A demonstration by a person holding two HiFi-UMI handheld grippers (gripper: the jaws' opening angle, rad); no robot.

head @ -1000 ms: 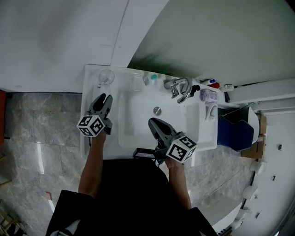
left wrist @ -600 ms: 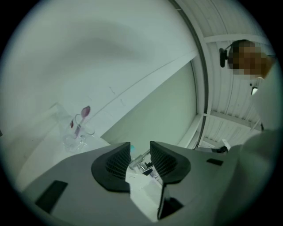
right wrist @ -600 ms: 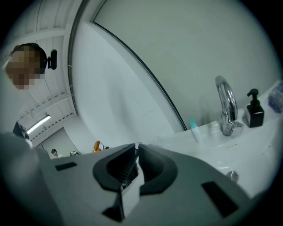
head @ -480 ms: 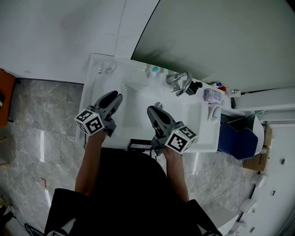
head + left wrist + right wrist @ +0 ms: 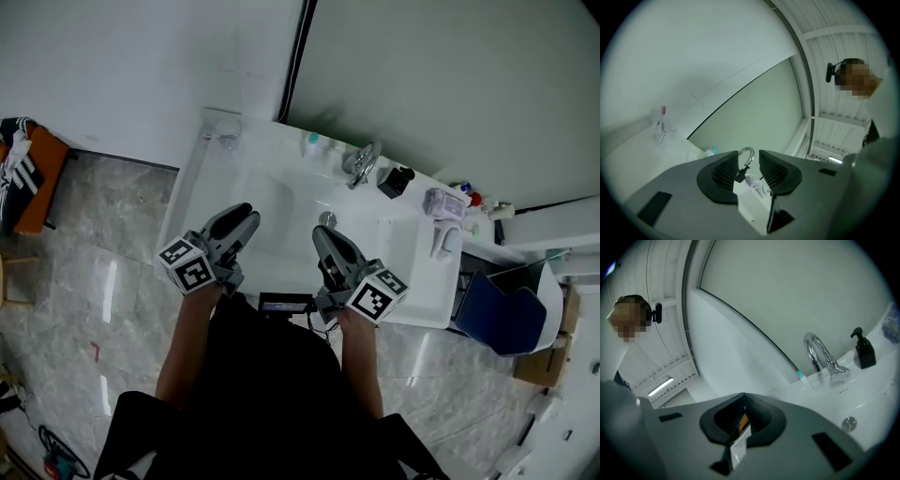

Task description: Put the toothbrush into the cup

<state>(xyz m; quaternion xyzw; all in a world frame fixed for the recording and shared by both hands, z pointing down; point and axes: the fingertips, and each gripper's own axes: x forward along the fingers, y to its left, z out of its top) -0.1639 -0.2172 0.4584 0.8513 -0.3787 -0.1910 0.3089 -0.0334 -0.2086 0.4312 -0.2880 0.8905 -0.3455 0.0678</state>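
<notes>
A clear cup point(image 5: 221, 128) stands at the back left corner of the white sink counter point(image 5: 211, 178). In the left gripper view the cup point(image 5: 662, 131) holds a pink toothbrush point(image 5: 663, 112) upright. My left gripper point(image 5: 246, 217) hovers over the basin's left rim, well short of the cup, its jaws a little apart with nothing between them point(image 5: 749, 166). Over the basin's front, the right gripper point(image 5: 322, 234) has its jaws closed together and holds nothing point(image 5: 743, 416).
A chrome faucet point(image 5: 361, 161), a teal-capped bottle point(image 5: 312, 142) and a black soap dispenser point(image 5: 395, 180) line the back of the sink. A purple holder point(image 5: 442, 203) sits on the right counter. A blue bin point(image 5: 502, 314) stands to the right, an orange stool point(image 5: 37, 169) to the left.
The head view has shifted, so the sink sits lower and tilted. The left gripper has drawn back from the cup toward the basin's front left. The right gripper stays over the basin.
</notes>
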